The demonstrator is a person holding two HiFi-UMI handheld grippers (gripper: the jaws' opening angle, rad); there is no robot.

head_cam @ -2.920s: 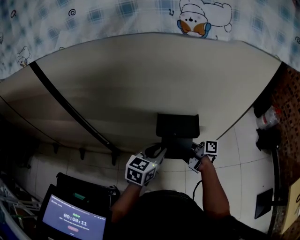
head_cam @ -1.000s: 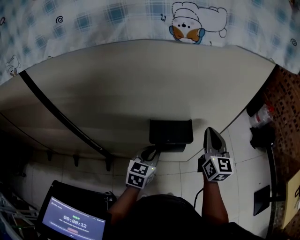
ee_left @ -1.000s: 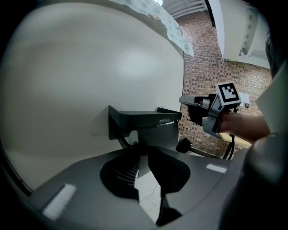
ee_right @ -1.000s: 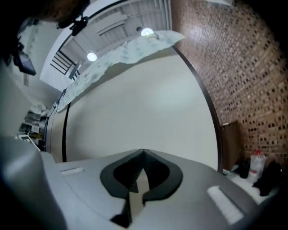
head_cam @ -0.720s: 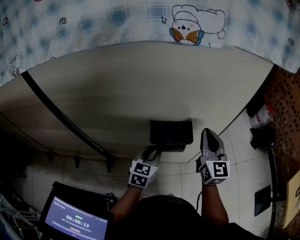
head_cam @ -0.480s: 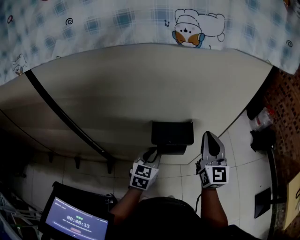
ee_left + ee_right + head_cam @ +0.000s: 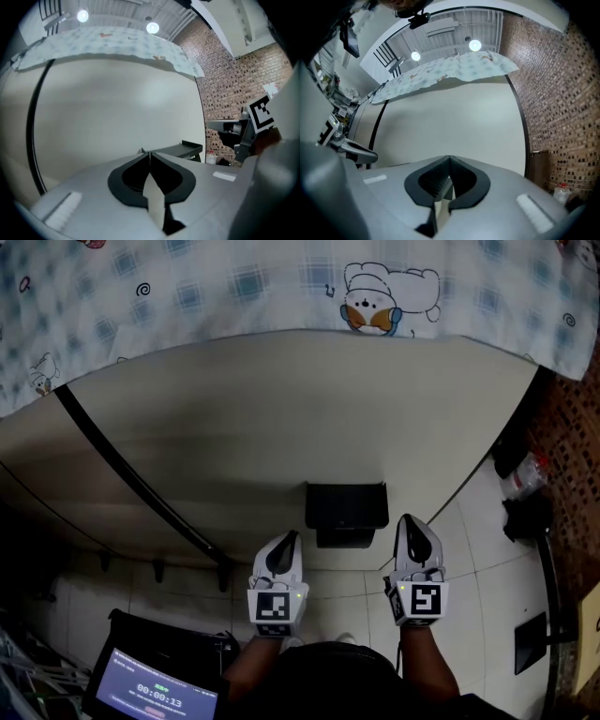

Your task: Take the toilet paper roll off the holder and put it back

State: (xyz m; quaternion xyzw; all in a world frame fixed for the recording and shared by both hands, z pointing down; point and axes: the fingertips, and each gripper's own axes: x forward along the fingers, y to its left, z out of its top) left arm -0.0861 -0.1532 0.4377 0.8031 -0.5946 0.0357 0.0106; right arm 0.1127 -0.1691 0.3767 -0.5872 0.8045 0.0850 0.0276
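A black wall-mounted holder [image 7: 346, 506] juts from the cream wall, and its flat shelf [image 7: 181, 149] shows edge-on in the left gripper view. No toilet paper roll shows in any view. My left gripper [image 7: 288, 539] hangs just below and left of the holder, apart from it. Its jaws are closing, the tips [image 7: 149, 153] meet, and nothing is between them. My right gripper [image 7: 409, 520] hangs below and right of the holder, shut and empty [image 7: 449, 158]. The holder's edge [image 7: 352, 149] shows at the left of the right gripper view.
A black rail [image 7: 141, 476] runs slantwise down the wall at left. A patterned cloth [image 7: 281, 282] hangs over the wall's top. A screen with a timer [image 7: 155, 696] stands at bottom left. A plastic bottle [image 7: 531, 471] lies on the tiled floor at right, by a brick wall [image 7: 562, 108].
My left gripper has drawn back from under the holder's left side and swung straight, its jaws going from open to closed. The right gripper has sunk a little, still shut.
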